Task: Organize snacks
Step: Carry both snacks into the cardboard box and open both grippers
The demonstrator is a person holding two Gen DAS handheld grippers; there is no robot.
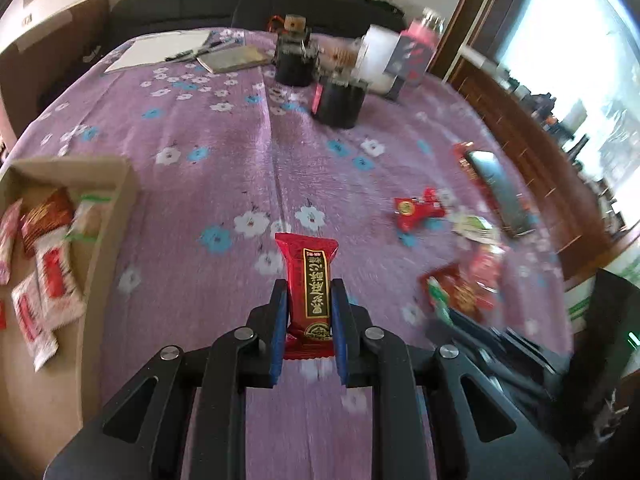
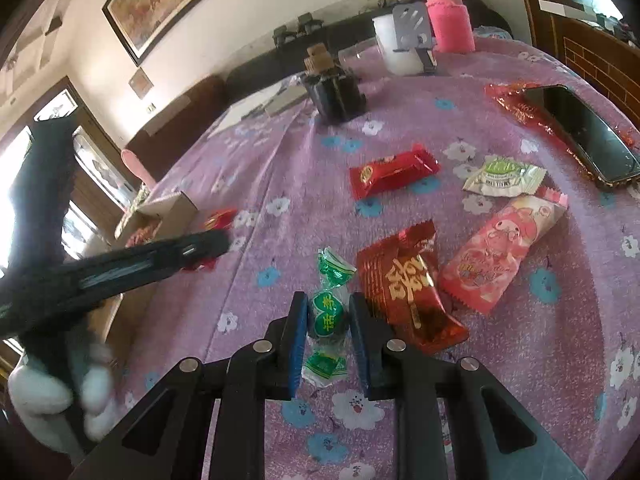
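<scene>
Sitting across the purple floral cloth (image 2: 280, 160) are loose snacks: in the right wrist view a red bar wrapper (image 2: 394, 174) at centre, a pale green packet (image 2: 504, 176) to its right, a pink cartoon packet (image 2: 504, 252) lower right, and a red-gold foil packet (image 2: 408, 284) touching the right side of the right gripper (image 2: 328, 316). A phone (image 2: 584, 132) lies on red foil at upper right; a pink bottle (image 2: 448, 16) and black holder (image 2: 334, 92) stand at the top. Cardboard box (image 1: 92, 200) at left edge of the left wrist view, several red/white packets inside, nothing between it and the left gripper (image 1: 308, 300). Left gripper: narrow, blue pads clamped on both sides of a red snack bar (image 1: 310, 284) with a black-gold label, bar upright, lifted off the cloth, frame centre-bottom. Right gripper: narrow gap, a green candy (image 2: 326, 314) sits between the pads on the cloth; pads flank it closely, firm contact can't be confirmed. Left tool appears blurred at left of the right wrist view, pointing toward the box, white-gloved hand (image 2: 48, 396) at lower left
</scene>
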